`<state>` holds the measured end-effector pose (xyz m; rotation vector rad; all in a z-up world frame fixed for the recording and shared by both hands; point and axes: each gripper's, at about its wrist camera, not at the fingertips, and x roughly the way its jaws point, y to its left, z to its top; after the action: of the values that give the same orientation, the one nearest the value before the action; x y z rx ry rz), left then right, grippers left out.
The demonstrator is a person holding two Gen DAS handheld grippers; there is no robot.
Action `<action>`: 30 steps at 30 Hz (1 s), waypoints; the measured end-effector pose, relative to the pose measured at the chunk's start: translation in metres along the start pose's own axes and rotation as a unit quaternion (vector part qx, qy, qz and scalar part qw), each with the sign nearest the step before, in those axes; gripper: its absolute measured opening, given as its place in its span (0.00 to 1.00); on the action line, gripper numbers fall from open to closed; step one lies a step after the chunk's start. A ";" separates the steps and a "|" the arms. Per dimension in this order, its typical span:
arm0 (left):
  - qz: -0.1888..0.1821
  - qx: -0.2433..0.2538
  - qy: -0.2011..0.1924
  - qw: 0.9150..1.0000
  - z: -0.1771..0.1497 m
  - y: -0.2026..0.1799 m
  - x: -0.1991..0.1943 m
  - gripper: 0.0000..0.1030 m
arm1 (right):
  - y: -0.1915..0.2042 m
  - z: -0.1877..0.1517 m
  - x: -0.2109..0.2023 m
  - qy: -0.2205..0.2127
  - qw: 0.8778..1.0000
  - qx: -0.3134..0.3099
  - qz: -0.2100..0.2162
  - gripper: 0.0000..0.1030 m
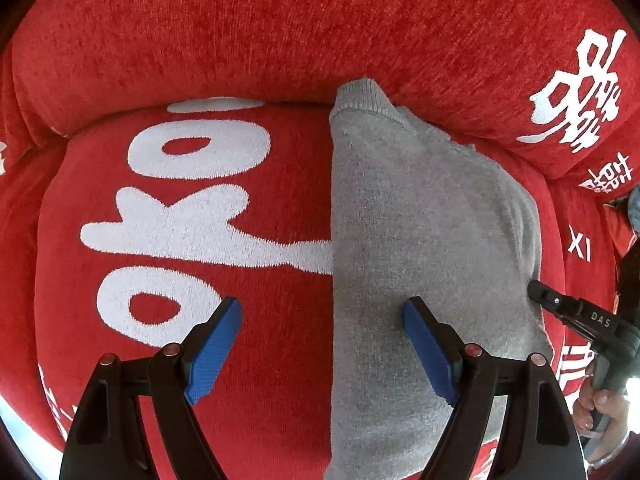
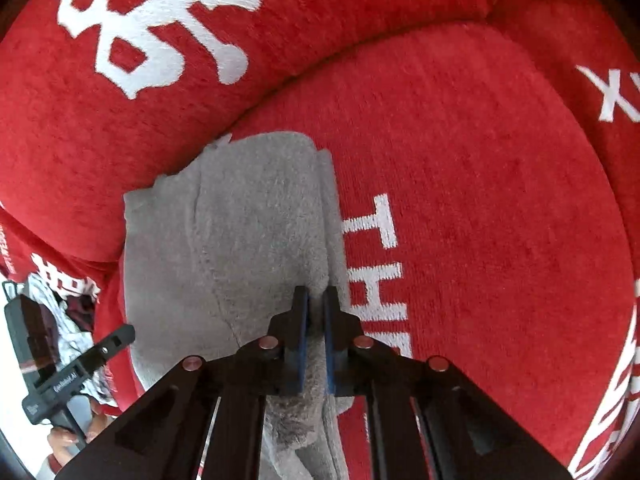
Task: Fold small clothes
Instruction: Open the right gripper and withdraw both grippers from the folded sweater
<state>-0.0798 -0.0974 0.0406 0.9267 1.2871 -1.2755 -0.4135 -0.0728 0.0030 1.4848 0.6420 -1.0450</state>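
On the red cushion (image 1: 280, 360), keep your right gripper (image 2: 315, 344) clamped on the grey garment (image 1: 420, 220)'s edge while your wide-spread left gripper (image 1: 322, 344) straddles its opposite edge.

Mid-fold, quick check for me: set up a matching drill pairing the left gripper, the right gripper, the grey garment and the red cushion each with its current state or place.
Things:
1. left gripper
2. right gripper
3. grey garment
4. red cushion

States:
A. bears white lettering, lies under everything
B. fingers shut, pinching a fold of grey fabric
C. fingers spread wide, astride the garment's left edge
D. lies on the seat, its far end against the backrest

Pairs: 1-C, 2-B, 3-D, 4-A
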 end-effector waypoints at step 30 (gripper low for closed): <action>0.025 0.021 0.005 0.999 0.007 -0.006 -0.001 1.00 | -0.029 -0.002 -0.025 -0.004 0.996 0.058 0.065 0.52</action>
<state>-0.0848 -0.1047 0.0436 0.9908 1.2417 -1.2634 -0.4492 -0.0614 0.0114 1.6005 0.4789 -1.0005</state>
